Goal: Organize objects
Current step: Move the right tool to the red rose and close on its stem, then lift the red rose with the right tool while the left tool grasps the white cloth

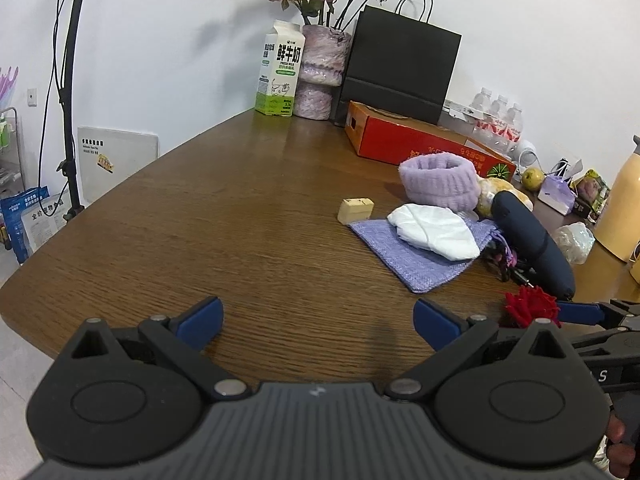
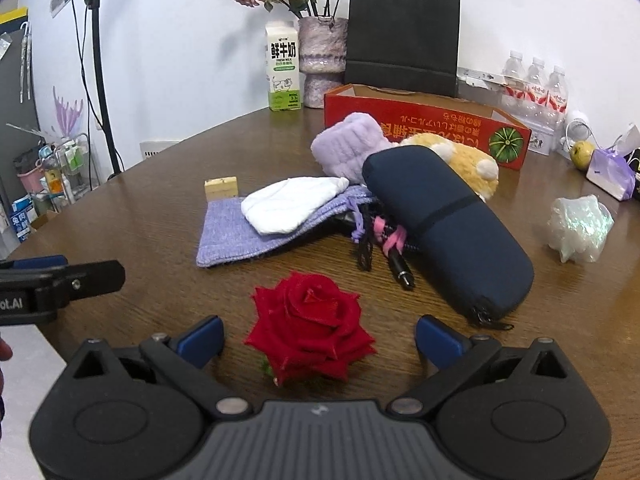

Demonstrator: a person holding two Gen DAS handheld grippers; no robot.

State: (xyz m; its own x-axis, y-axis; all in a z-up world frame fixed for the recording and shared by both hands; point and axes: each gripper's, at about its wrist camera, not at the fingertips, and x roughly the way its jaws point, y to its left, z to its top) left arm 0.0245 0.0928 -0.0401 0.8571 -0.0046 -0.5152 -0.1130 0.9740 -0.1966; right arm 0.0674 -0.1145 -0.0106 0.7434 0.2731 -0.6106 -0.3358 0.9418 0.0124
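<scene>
A red fabric rose (image 2: 311, 324) lies on the brown table (image 2: 160, 216), between the wide-apart blue fingers of my open right gripper (image 2: 319, 340). Behind it sit a dark blue zip case (image 2: 444, 224), a black pen (image 2: 401, 268), tangled cords, a lilac cloth pouch (image 2: 236, 232) with a white folded cloth (image 2: 292, 204) on it, a lilac headband (image 2: 346, 148), a yellow plush toy (image 2: 468, 160) and a small wooden block (image 2: 221, 188). My left gripper (image 1: 318, 322) is open over bare table (image 1: 200, 220), left of the rose (image 1: 530, 306). The pouch (image 1: 412, 256) lies ahead to its right.
An open red cardboard box (image 2: 420, 120) stands behind the pile, with a black paper bag (image 2: 404, 36), a vase of dried roses (image 2: 322, 56) and a milk carton (image 2: 283, 72) at the wall. A crumpled iridescent wrap (image 2: 580, 228), water bottles and a yellow fruit sit at the right.
</scene>
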